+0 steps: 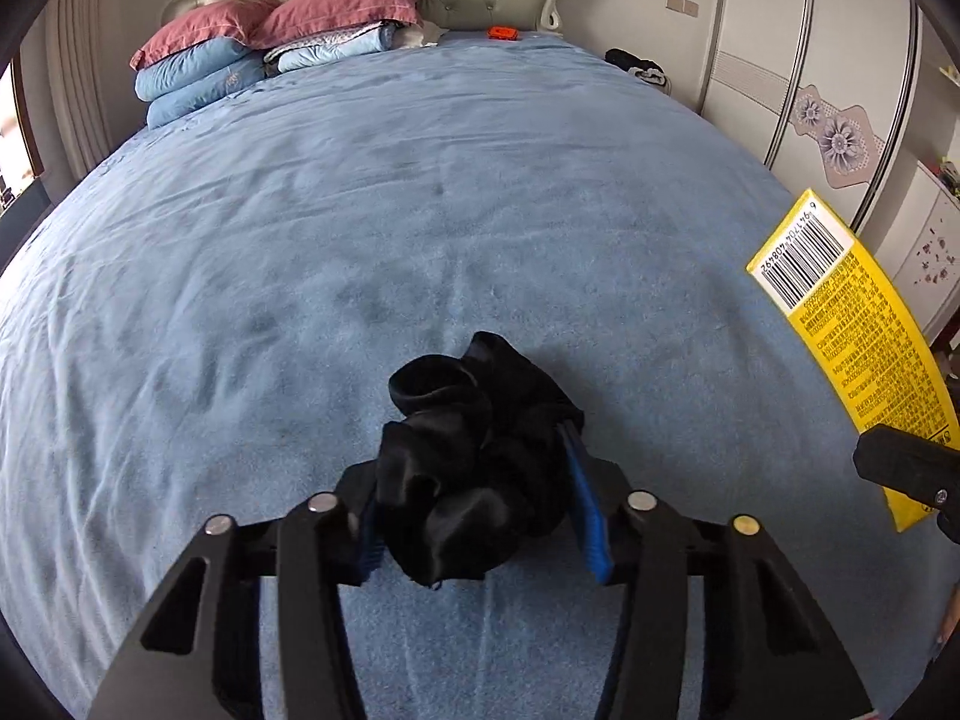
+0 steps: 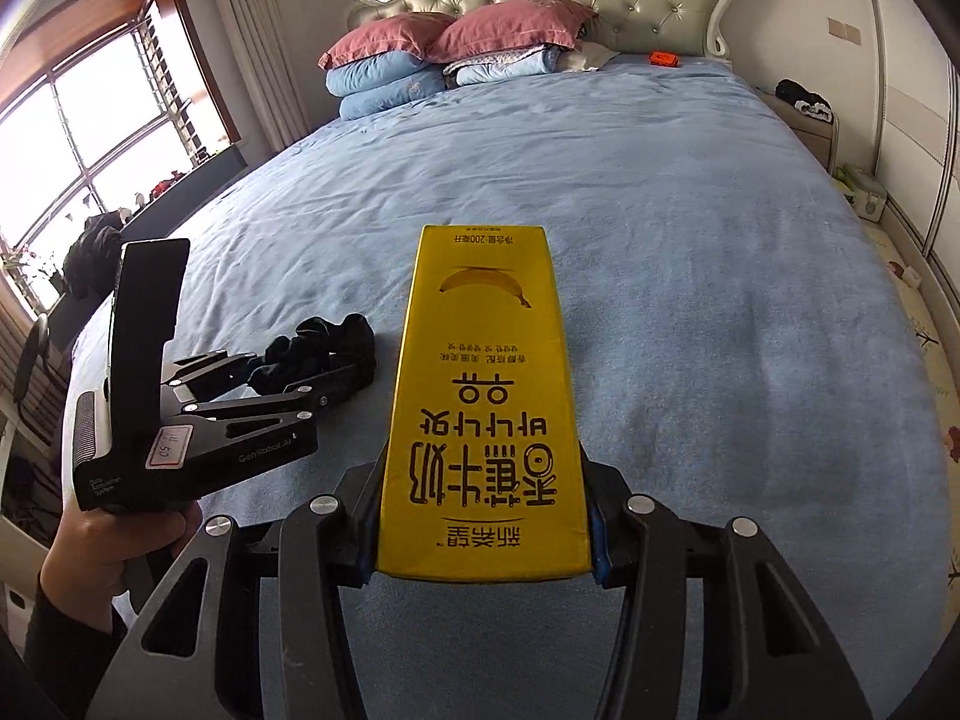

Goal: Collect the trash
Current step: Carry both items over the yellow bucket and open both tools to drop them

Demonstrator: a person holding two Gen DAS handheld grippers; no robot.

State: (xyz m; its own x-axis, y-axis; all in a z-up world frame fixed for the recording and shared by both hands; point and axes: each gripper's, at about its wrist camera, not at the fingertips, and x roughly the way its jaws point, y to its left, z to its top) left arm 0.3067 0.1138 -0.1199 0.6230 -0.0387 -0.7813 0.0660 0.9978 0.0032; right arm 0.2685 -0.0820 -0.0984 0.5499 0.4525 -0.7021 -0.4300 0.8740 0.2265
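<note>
The yellow carton [image 2: 480,420] sits clamped between my right gripper's [image 2: 480,546] fingers, held above the blue bedspread [image 2: 690,240]. My left gripper [image 1: 474,498] has its blue pads [image 1: 585,498] pressed on a crumpled black cloth [image 1: 474,450] lying on the bedspread near the bed's foot.

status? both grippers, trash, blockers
Left gripper shut on black cloth. Right gripper shut on yellow carton. Bed ahead, nothing blocking.
</note>
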